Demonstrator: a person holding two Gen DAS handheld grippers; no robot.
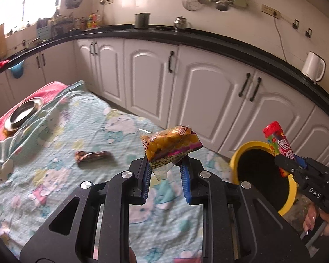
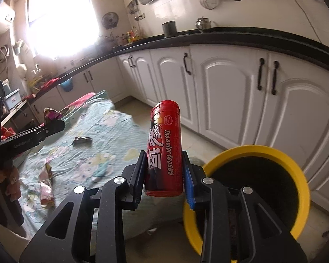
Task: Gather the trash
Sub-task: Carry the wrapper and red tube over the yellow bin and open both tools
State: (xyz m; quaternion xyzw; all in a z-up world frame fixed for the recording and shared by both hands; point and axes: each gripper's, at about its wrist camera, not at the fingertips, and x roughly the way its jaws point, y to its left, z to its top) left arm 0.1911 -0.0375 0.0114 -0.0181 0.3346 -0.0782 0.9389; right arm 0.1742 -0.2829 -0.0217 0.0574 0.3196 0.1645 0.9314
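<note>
Patterned cloth (image 1: 81,131) covers table. Yellow-rimmed bin (image 2: 250,151) stands beside table edge. Right gripper (image 2: 164,171) clamps upright red candy tube (image 2: 164,144), held near bin rim. Left gripper (image 1: 164,168) pinches yellow snack wrapper (image 1: 171,144) above cloth. Dark wrapper (image 1: 92,156) lies on cloth

Our left tongs (image 1: 165,164) pinch a yellow snack wrapper (image 1: 169,148) left of the yellow bin (image 1: 235,160); our right tongs (image 1: 284,164) grip a red candy tube (image 1: 278,144) above it.
</note>
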